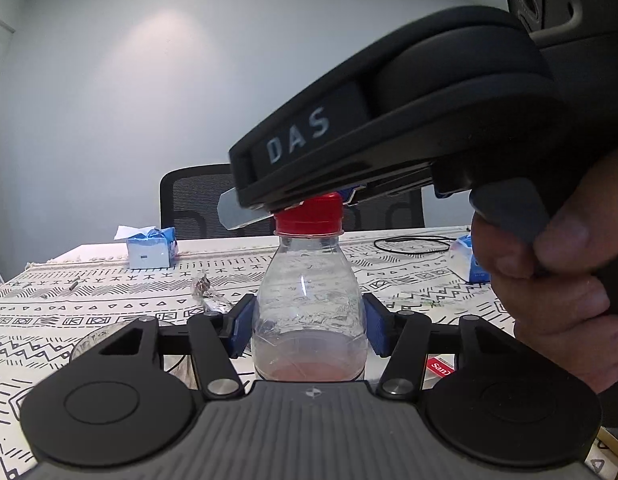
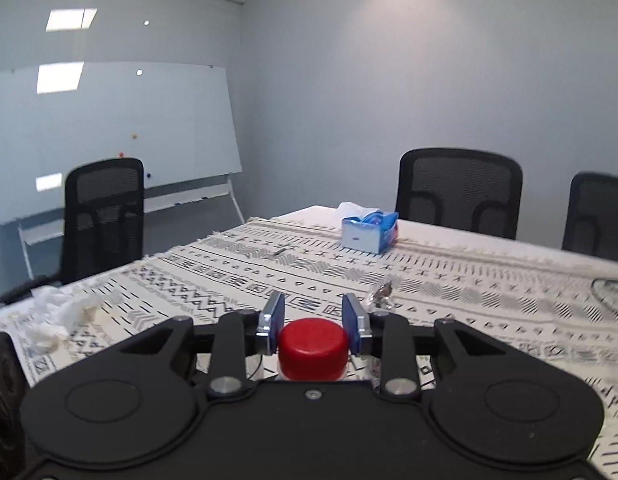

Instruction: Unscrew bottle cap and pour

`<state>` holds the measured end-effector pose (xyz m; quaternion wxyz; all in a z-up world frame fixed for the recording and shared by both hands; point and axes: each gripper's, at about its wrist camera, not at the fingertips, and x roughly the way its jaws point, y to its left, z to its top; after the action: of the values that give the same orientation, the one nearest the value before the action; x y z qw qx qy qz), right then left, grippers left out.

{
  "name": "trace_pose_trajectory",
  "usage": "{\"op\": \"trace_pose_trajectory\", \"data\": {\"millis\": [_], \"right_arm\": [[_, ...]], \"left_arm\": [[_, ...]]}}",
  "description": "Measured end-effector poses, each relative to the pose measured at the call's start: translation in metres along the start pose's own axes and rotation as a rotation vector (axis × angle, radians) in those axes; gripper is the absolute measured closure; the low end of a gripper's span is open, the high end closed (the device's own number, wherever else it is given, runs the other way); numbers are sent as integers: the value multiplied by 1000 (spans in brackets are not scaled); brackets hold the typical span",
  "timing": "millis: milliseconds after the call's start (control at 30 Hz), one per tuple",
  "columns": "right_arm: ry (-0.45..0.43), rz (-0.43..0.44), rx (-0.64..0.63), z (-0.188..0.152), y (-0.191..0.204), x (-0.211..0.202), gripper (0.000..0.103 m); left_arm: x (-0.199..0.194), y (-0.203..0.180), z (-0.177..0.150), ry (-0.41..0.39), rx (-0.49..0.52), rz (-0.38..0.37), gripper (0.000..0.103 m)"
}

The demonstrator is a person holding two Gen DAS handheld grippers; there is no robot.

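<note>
You've got soft, even room light from overhead, with a pale bright patch on the back wall (image 1: 165, 52). Ceiling panels glare white off the whiteboard (image 2: 117, 128). A thin highlight streaks down the clear bottle (image 1: 309, 304). Fisheye bending curves your table (image 2: 489, 280) edges and darkens the corners. The close right hand-held gripper (image 1: 305, 208) looks soft, and the far right tablecloth is smeared.

bottle (image 1: 309, 312) between left gripper (image 1: 309, 314) pads, on table (image 1: 89, 304); right gripper (image 2: 314, 322) straddles cap (image 2: 313, 344) from above; tissue box (image 1: 151, 249) beyond, left; chair (image 1: 197, 200) behind.
</note>
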<state>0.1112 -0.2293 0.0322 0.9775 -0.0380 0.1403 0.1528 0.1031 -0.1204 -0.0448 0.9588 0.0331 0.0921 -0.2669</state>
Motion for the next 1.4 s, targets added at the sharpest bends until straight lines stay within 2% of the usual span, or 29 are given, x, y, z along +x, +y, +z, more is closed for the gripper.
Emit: {"op": "trace_pose_trajectory", "data": {"millis": [67, 267, 367, 467, 500, 600, 667, 800, 900, 1033, 1167, 1267, 1333, 1400], "right_arm": [[-20, 28, -25, -3, -3, -1, 71], [-81, 193, -67, -9, -27, 0, 71], [-75, 240, -42, -6, -36, 3, 71], [-17, 167, 69, 0, -32, 2, 69], [12, 115, 98, 2, -26, 1, 67], [31, -21, 90, 3, -6, 1, 69], [27, -65, 73, 2, -1, 2, 69], [0, -43, 62, -4, -4, 0, 70], [-37, 2, 53, -11, -12, 0, 70], [-73, 95, 3, -15, -20, 3, 70], [-110, 222, -30, -19, -34, 6, 70], [-100, 288, -41, -16, -41, 7, 70], [-56, 268, -13, -10, -39, 6, 69], [-4, 177, 25, -4, -27, 4, 67]], "left_arm": [[-1, 1, 0, 0, -3, -8, 50], [-1, 7, 1, 5, -8, -39, 51], [1, 9, 1, 7, -19, -48, 51], [1, 4, 0, 0, -11, -28, 50], [0, 2, 0, -2, -7, -21, 50], [0, -4, -2, -13, 16, 7, 49], [0, -5, -2, -16, 24, 15, 49], [1, -5, -3, -21, 40, 19, 49], [2, 2, 0, -8, 4, -7, 51], [5, 9, 1, -3, -22, -18, 51], [7, 15, 2, 3, -38, -37, 51], [8, 17, 1, 4, -46, -53, 52], [8, 13, 0, -3, -33, -48, 51], [7, 10, -2, -11, -20, -32, 51]]}}
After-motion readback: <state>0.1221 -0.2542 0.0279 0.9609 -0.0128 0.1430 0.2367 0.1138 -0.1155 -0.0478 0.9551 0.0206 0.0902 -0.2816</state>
